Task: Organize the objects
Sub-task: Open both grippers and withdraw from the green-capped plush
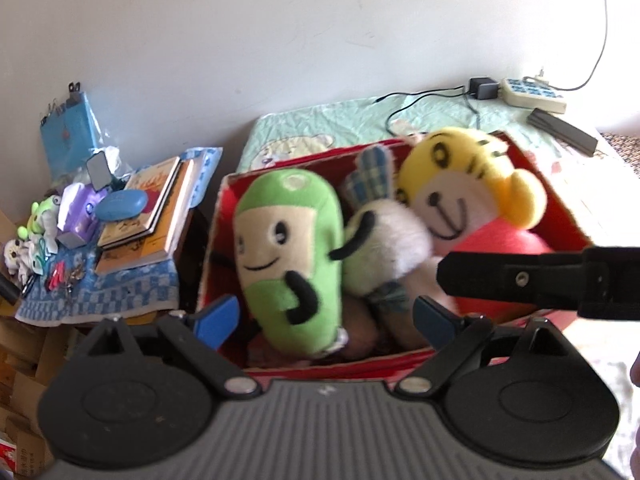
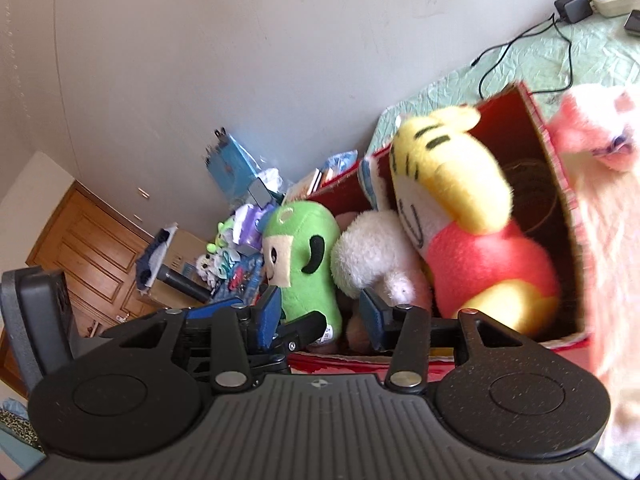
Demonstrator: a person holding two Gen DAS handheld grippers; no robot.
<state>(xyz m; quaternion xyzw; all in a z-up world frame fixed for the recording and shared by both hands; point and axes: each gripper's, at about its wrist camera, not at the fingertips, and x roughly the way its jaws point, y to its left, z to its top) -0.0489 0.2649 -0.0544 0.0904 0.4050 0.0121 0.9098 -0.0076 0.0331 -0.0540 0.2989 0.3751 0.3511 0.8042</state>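
A red cardboard box [image 1: 216, 240] on the bed holds a green plush [image 1: 288, 256], a white plush [image 1: 384, 244] and a yellow tiger plush [image 1: 460, 184] with a red body. My left gripper [image 1: 326, 316] is open and empty, its blue pads on either side of the green plush's lower end, just above the box's near wall. My right gripper [image 2: 320, 312] is open and empty over the near rim of the box [image 2: 560, 184], in front of the green plush [image 2: 304, 256] and white plush [image 2: 368, 256]. The tiger plush [image 2: 460, 200] lies to the right. A pink plush [image 2: 600, 184] fills the right edge, blurred.
A side table [image 1: 120, 288] at the left carries books [image 1: 148, 216], a blue case, tissues and small toys. A power strip [image 1: 532, 94], an adapter and cables lie on the green bedspread [image 1: 320, 128] behind the box. The right gripper's arm [image 1: 540, 276] crosses the box's right side.
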